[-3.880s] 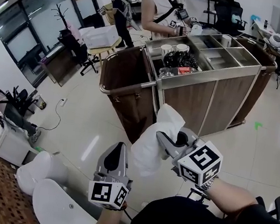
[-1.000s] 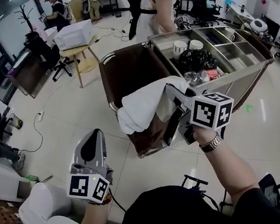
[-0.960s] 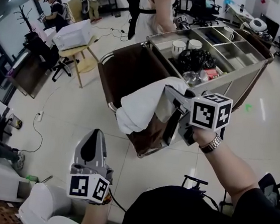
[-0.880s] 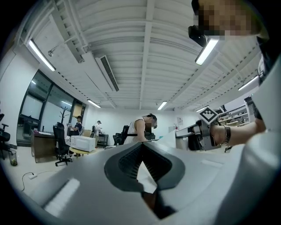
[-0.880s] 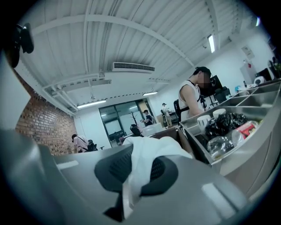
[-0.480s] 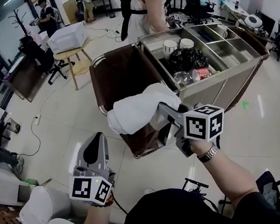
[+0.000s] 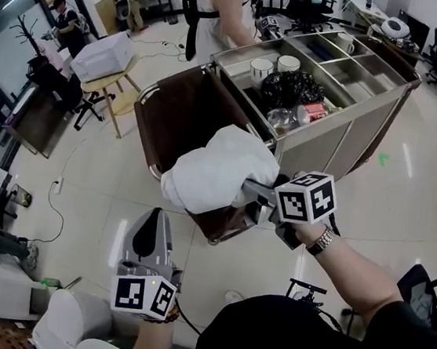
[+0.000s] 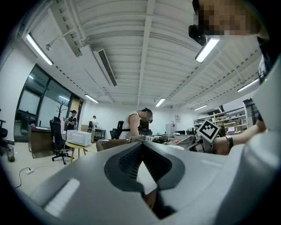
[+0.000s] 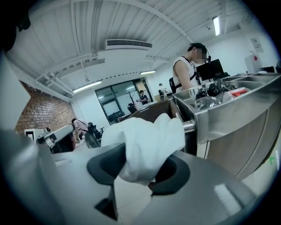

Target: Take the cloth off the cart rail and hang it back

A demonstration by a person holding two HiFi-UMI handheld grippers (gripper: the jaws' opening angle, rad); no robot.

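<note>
The white cloth (image 7: pixel 219 170) lies bunched over the near rail (image 7: pixel 153 171) of the cart's brown bag frame. My right gripper (image 7: pixel 250 191) is beside it at rail height. Its jaws have just been opening and stand apart, with a fold of the cloth (image 9: pixel 149 140) still hanging loosely between them. In the right gripper view the rail's metal end (image 9: pixel 189 126) shows just behind the cloth. My left gripper (image 7: pixel 151 229) hangs lower and nearer to me, to the left of the cart. It is shut and holds nothing (image 8: pixel 141 145).
The steel cart (image 7: pixel 347 91) carries cups, a black bag and bottles in its top trays. A person in a sleeveless top (image 7: pixel 223 4) stands behind it. A stool with a white box (image 7: pixel 106 57) is at the left. A white bin (image 7: pixel 73 326) sits near my left side.
My right gripper has come down with the cloth, which now rests bunched on the rail. Its jaws have parted. My left gripper has shifted slightly.
</note>
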